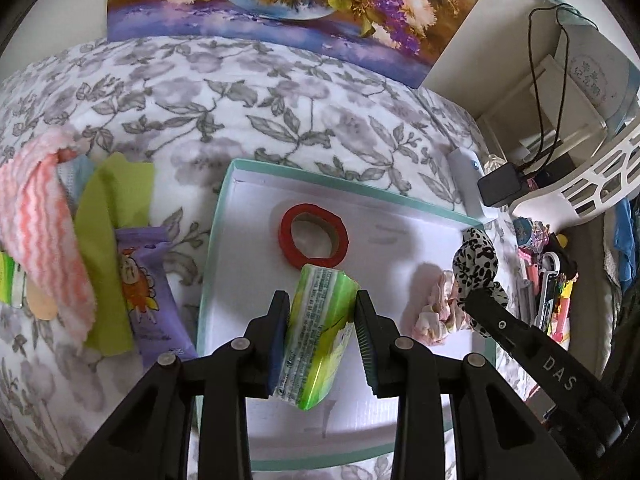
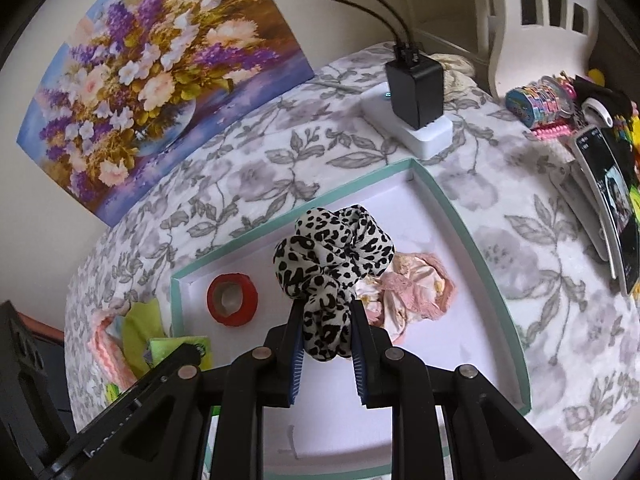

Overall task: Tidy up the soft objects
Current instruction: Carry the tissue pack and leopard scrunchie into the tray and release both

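Left gripper [image 1: 322, 312]: clamped on green tissue pack [image 1: 316, 332], above the tray [image 1: 212, 240] middle. Right gripper [image 2: 326, 322]: clamped on leopard scrunchie [image 2: 332, 248], above tray's right half, beside pink scrunchie [image 2: 412, 288].

I'm looking at a home, probably a bedroom or living corner. Counter under a grey floral fleece blanket [image 1: 280, 120], flower painting [image 2: 152, 76] propped on the wall at 11 o'clock. Charger [image 2: 416, 88] in a power strip at 1 o'clock, white plastic chair [image 2: 536, 20] beyond it, hair accessories and trinkets [image 2: 544, 100] heaped at 2 o'clock. Domestic clutter, no work gear.
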